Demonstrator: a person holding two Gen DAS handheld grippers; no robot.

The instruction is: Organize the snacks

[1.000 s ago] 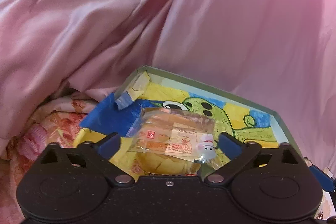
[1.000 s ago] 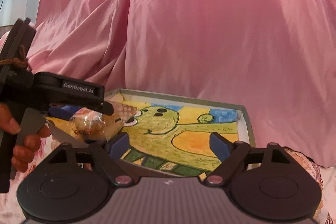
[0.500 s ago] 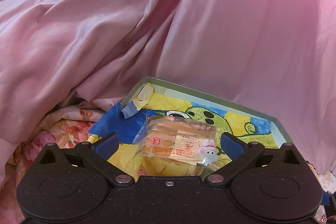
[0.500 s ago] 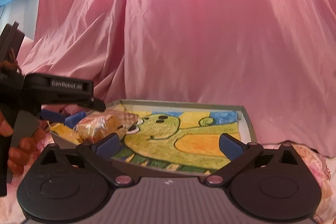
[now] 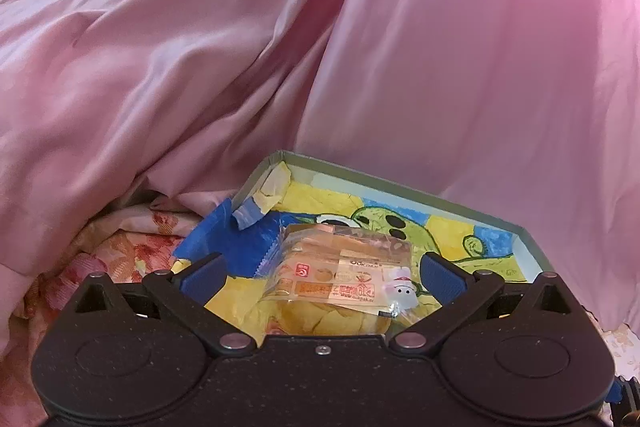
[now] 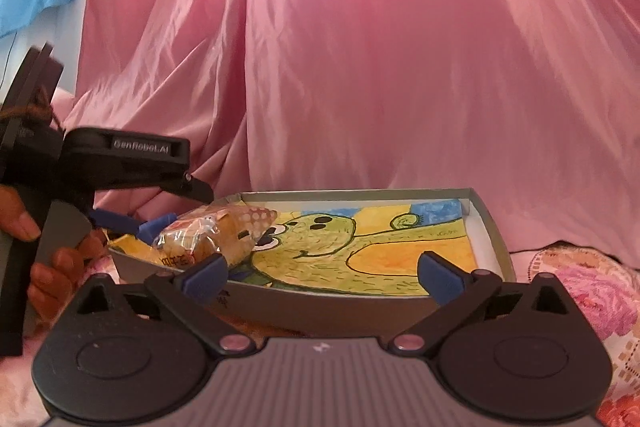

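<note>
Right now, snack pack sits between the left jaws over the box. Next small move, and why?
Probably back the left gripper straight out. Its jaws stand wide, with gaps on both sides of the wrapped snack pack, which looks to lie inside the painted box. The right gripper is open too, with nothing between its fingers.

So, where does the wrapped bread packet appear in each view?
Left wrist view: wrapped bread packet, low centre, between the open pads.
Right wrist view: same packet, lower left, at the tray's left end.
Shared landmark: the green cartoon drawing lining the tray.
</note>
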